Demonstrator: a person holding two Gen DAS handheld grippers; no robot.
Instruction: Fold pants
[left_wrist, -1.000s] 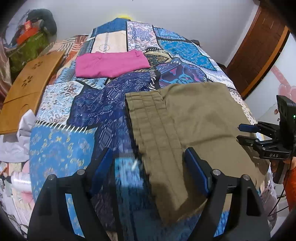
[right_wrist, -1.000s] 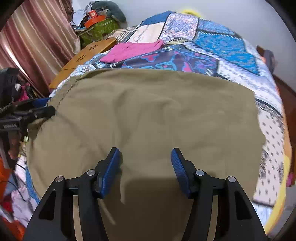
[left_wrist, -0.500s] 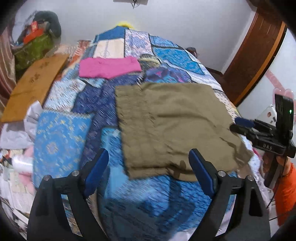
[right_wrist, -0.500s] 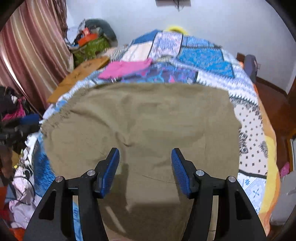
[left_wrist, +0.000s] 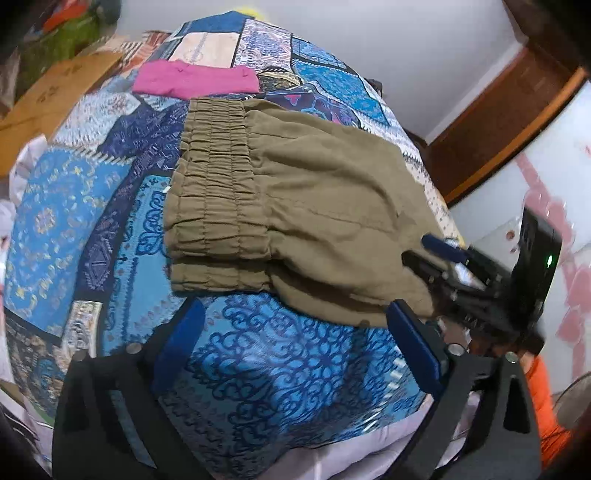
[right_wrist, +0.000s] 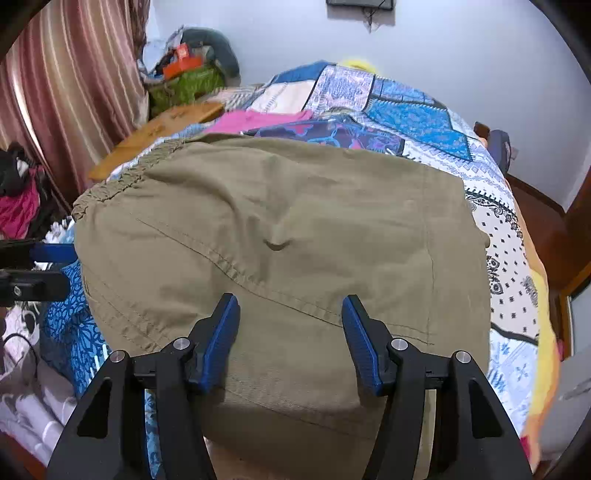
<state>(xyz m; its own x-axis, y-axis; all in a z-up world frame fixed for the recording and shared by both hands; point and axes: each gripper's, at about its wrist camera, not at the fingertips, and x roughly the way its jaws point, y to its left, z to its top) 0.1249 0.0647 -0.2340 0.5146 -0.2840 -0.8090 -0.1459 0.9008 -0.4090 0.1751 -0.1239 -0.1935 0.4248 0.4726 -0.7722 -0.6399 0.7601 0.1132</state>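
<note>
My right claw hides the near edge of the pants, so I cannot tell whether its pads touch the cloth. The pants cover much of the pink garment. Seen from my left, the clutter beside the bed is blurred.

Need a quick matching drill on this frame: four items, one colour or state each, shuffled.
Items:
1. pants
2. folded garment at the far end
3. left gripper
4. board beside the bed

Colour or state:
A. pink
B. wooden brown
C. olive, lying folded on the quilt
D. jaws opening, nothing between them

Pairs: 1-C, 2-A, 3-D, 4-B
</note>
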